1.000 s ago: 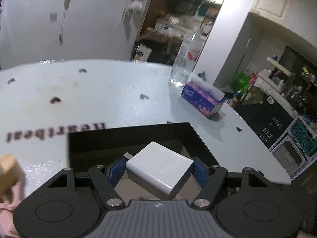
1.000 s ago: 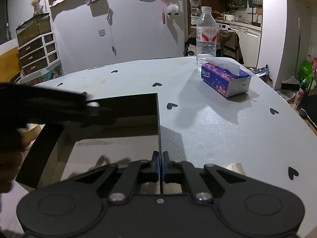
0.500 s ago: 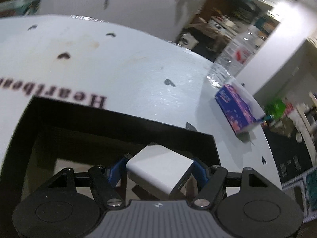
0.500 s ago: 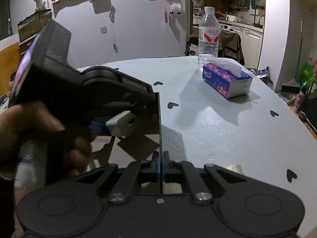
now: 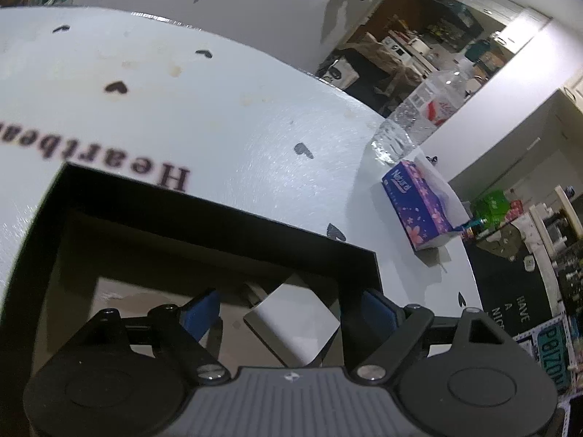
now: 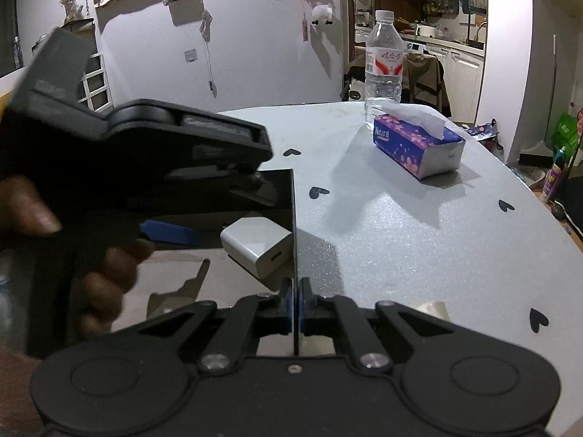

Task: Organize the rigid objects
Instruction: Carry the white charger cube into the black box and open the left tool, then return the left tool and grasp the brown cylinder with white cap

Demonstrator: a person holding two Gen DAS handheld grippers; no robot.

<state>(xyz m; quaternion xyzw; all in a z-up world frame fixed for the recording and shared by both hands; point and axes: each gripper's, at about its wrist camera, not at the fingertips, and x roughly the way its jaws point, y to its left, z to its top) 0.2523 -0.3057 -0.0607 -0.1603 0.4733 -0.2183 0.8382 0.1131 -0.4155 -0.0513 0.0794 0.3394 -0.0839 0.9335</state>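
Since a second ago my left gripper has dipped into the box and its jaws have just been opening — the charger lies loose between them, on the box floor. Right gripper is pinched shut on the box wall just ahead. Release step; next I lift the left clear without nudging it.

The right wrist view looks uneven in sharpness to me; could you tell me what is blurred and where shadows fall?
Right wrist view: the left gripper and the hand holding it are smeared and dark, while the tissue box is sharp and throws a shadow onto the table. Left wrist view: fisheye bends the table edge, and the water bottle is soft.
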